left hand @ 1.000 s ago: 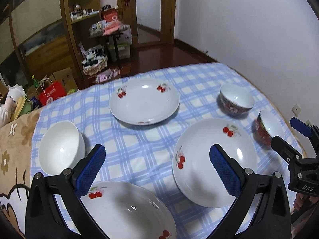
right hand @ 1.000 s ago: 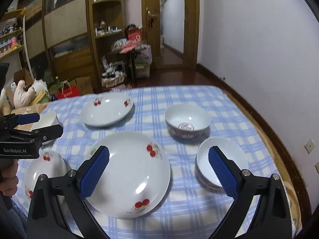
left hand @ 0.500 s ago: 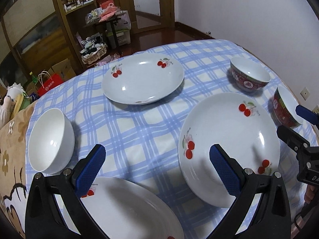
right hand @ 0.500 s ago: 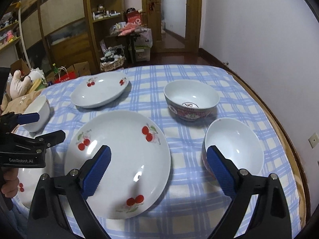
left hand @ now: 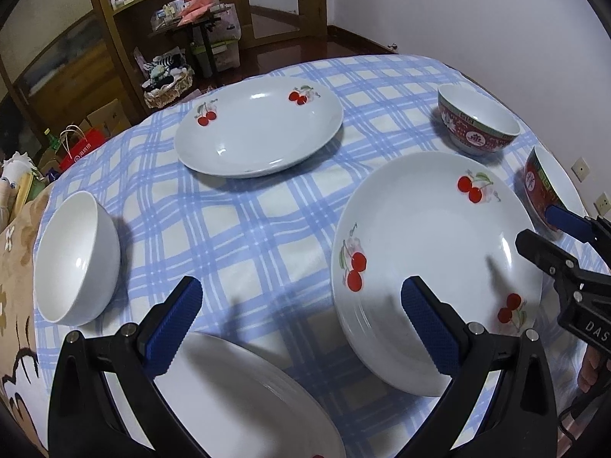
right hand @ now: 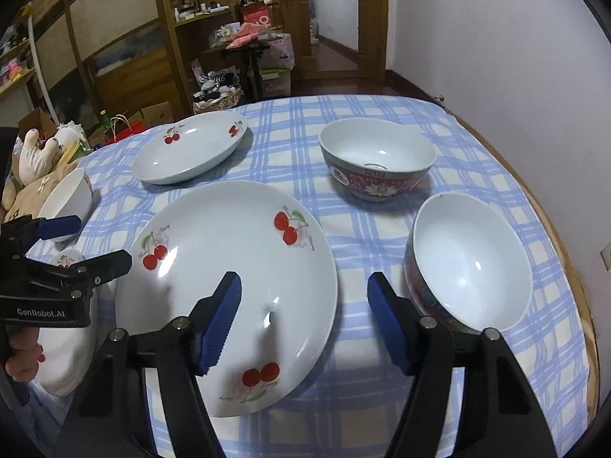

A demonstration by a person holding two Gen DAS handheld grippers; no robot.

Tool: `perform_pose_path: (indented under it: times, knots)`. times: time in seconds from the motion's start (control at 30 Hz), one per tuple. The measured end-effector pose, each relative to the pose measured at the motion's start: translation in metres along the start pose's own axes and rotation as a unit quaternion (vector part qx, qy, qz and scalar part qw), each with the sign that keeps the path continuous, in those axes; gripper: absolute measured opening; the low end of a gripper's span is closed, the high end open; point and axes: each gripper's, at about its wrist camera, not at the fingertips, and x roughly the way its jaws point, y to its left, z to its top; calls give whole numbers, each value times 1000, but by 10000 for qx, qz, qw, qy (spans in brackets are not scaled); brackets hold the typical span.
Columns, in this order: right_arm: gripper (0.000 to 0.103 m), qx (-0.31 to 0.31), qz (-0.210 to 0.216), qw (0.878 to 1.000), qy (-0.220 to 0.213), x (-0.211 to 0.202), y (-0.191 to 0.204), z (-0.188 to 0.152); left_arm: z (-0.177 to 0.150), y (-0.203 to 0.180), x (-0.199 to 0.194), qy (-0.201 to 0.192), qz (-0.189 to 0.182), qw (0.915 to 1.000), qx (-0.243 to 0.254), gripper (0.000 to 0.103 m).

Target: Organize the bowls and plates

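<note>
Three white cherry plates lie on the blue checked tablecloth: a near plate [left hand: 236,393], a middle plate [left hand: 431,259] [right hand: 229,278] and a far plate [left hand: 259,126] [right hand: 191,147]. A plain white bowl [left hand: 74,259] [right hand: 68,198] sits at the left. Two red-patterned bowls sit at the right, a far one [left hand: 477,126] [right hand: 376,162] and a near one [left hand: 542,187] [right hand: 469,263]. My left gripper [left hand: 301,324] is open and empty, low over the near plate's far rim. My right gripper [right hand: 305,320] is open and empty over the middle plate's right rim, next to the near red bowl.
The table's edge [right hand: 565,252] curves round at the right, close to a white wall. Wooden shelves [right hand: 198,19], a small cluttered table and a basket [left hand: 168,87] stand beyond the table. A beige cloth with soft toys [right hand: 38,152] lies at the left.
Both grippers have moved forward and lower over the table. The right gripper's jaws have narrowed, though still open. No dish has moved.
</note>
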Motion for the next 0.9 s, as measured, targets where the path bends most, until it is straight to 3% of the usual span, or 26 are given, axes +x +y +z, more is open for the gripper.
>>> perform_pose_path:
  times: [0.2, 0.23, 0.37, 0.47, 0.53, 0.7, 0.9]
  knots:
    - [60, 339, 41, 9990, 274, 11, -13, -3, -3, 0, 7, 173, -148, 9997, -45, 80]
    - [59, 382, 63, 9988, 297, 12, -15, -4, -4, 0, 9, 229, -209, 9995, -58, 70]
    - [28, 524, 212, 9974, 436, 19, -21, -6, -7, -1, 18, 487, -449, 9978, -77, 36]
    - [18, 642, 322, 9960, 537, 25, -24, -8, -10, -3, 21, 513, -679, 9963, -143, 19]
    - [15, 723, 436, 9949, 550, 26, -26, -9, -10, -4, 20, 518, -806, 9952, -217, 13]
    - [14, 741, 536, 9941, 583, 28, -25, -8, -12, -4, 19, 469, -792, 9953, -310, 13]
    - [13, 306, 283, 9982, 422, 19, -12, -8, -13, -5, 18, 482, -692, 9957, -373, 13]
